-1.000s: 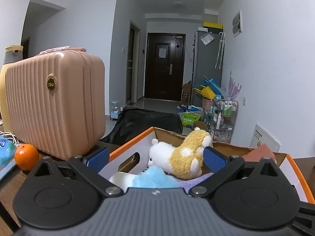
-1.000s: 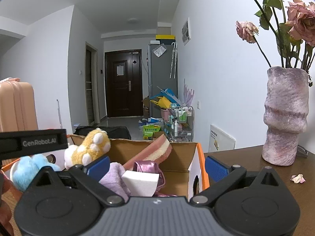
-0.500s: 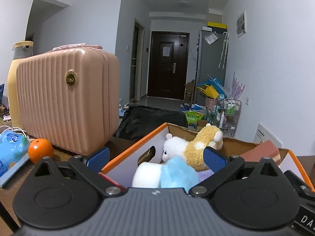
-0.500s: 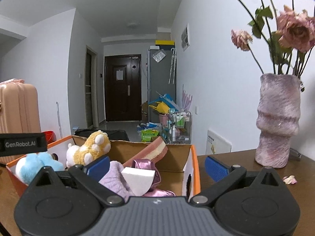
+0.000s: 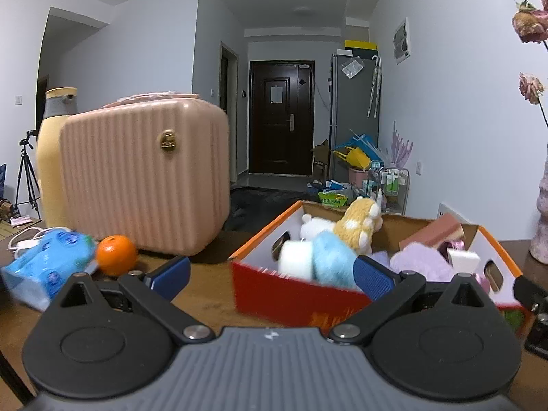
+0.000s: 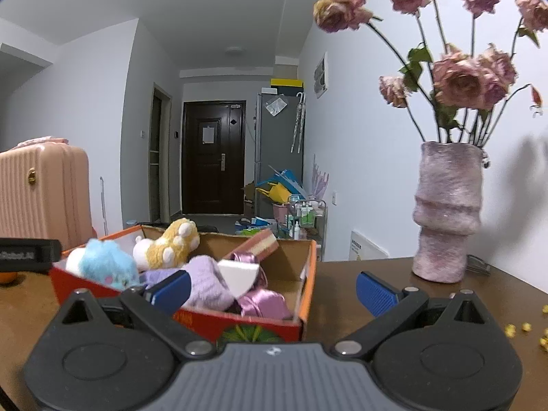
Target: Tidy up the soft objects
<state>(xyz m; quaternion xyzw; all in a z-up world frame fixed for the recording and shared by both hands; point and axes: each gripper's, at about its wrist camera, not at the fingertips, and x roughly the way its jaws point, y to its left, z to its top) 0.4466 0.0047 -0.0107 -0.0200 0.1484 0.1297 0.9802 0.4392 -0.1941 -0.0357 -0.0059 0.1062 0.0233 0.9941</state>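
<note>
Left wrist view looks over the left gripper [image 5: 270, 275], whose blue-padded fingers stand wide apart with nothing between them, above a brown table [image 5: 205, 298]. Ahead sits an orange-rimmed cardboard box [image 5: 294, 294] packed with soft things: a blue plush toy [image 5: 330, 257], a yellow-and-white plush animal [image 5: 356, 227], a lilac fuzzy cloth [image 5: 421, 263] and a pink-and-cream sponge slab [image 5: 435, 233] leaning on the far wall of the box. The right finger's pad covers part of the blue toy, and the print on the box's red front is smeared beyond reading. Left of the box stand a pink ribbed suitcase [image 5: 144, 178] and, half hidden behind it, a yellow bottle [image 5: 51, 157]; an orange [image 5: 115, 255] lies just beside a blurred blue packet [image 5: 44, 267]. A black piece of the other gripper pokes in at the right edge, cut off.

From the right wrist, the right gripper [image 6: 272, 289] is likewise spread wide and empty, its left finger overlapping the box's near edge [image 6: 239, 322] (whether it touches cannot be told). Inside the box show the lilac cloth [image 6: 205, 284], a white wedge [image 6: 239, 274] and shiny pink satin fabric [image 6: 263, 303], partly buried. A fuzzy pink vase [image 6: 445, 219] of dried roses [image 6: 459, 78] stands well apart to the right; the topmost blooms are cropped. Small yellow crumbs [image 6: 517, 330] dot the table, too small to identify.
</note>
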